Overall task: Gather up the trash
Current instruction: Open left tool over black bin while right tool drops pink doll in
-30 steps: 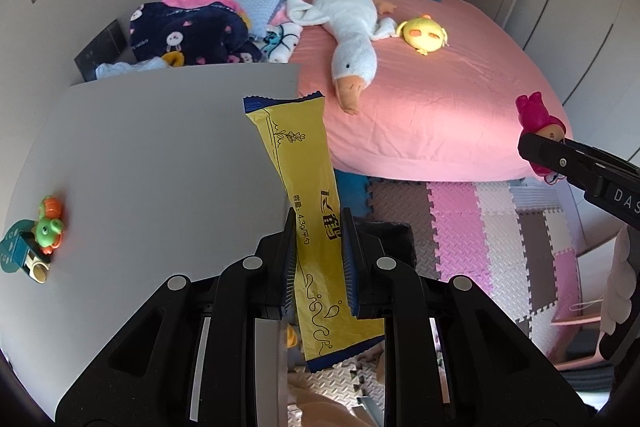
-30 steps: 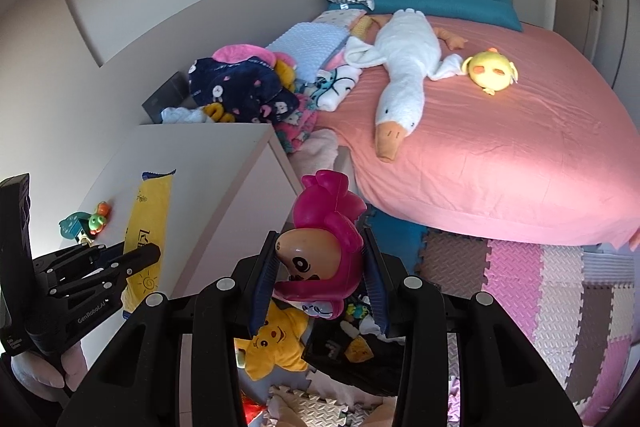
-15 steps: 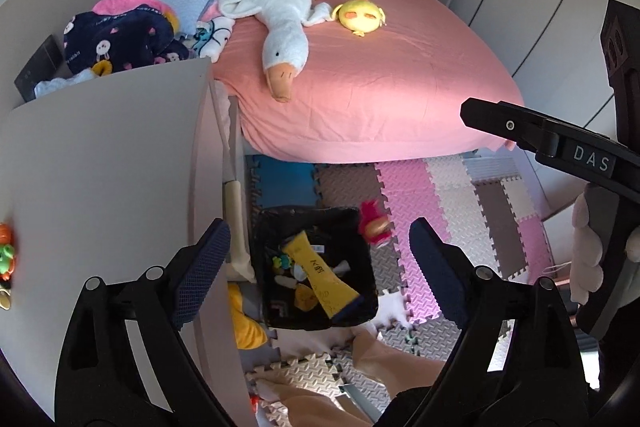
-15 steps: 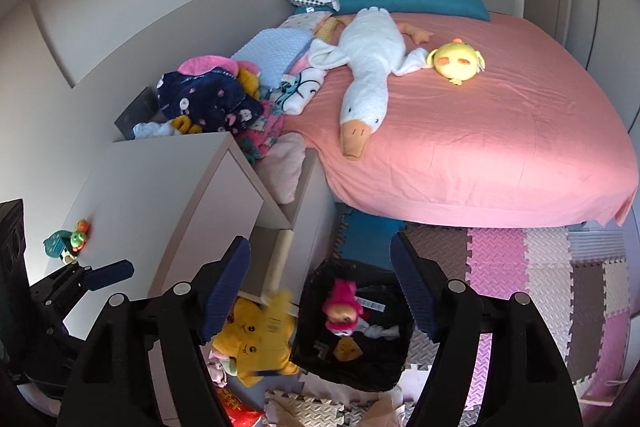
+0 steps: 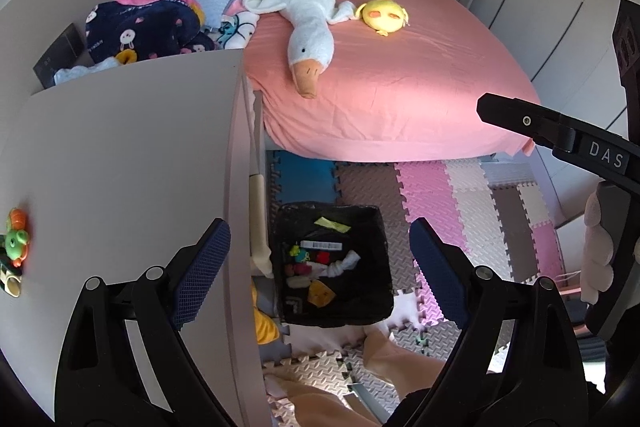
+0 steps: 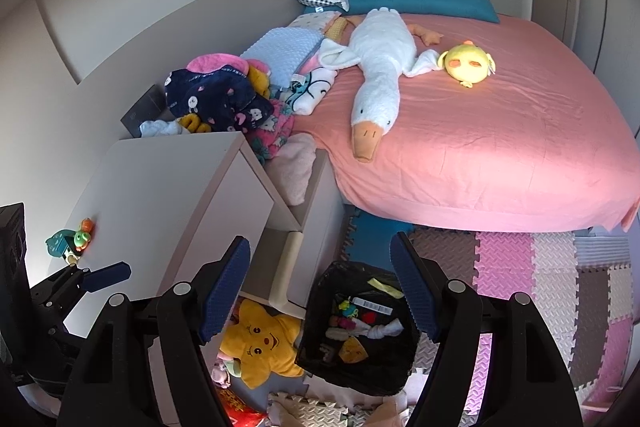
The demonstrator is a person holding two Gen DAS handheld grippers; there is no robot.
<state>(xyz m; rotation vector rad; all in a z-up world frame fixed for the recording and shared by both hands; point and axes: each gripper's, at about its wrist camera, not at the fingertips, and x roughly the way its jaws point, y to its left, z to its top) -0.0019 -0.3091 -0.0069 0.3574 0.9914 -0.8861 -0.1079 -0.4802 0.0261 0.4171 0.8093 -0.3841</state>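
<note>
Trash sits in a black bin on the foam floor mat, between the foot of the bed and the side of the grey tabletop. Inside it lie a yellow wrapper, a white strip with a barcode, a knotted white rag, a yellow wedge-shaped scrap and a few small bright bits too small to name.

Left tongs hang above the bin with their blue-padded jaws spread wide and nothing between them. Right tongs hang over the same bin, also spread and empty; the left wrist view shows them from the side at its right edge, gripped by a hand.

A yellow star plush lies on the floor just beside the bin, under the tabletop. A small green and orange toy stands near the far left edge of the tabletop. On the pink bed lie a long white goose plush and a round yellow chick plush, with a heap of dark and pink clothes piled at its left side.
</note>
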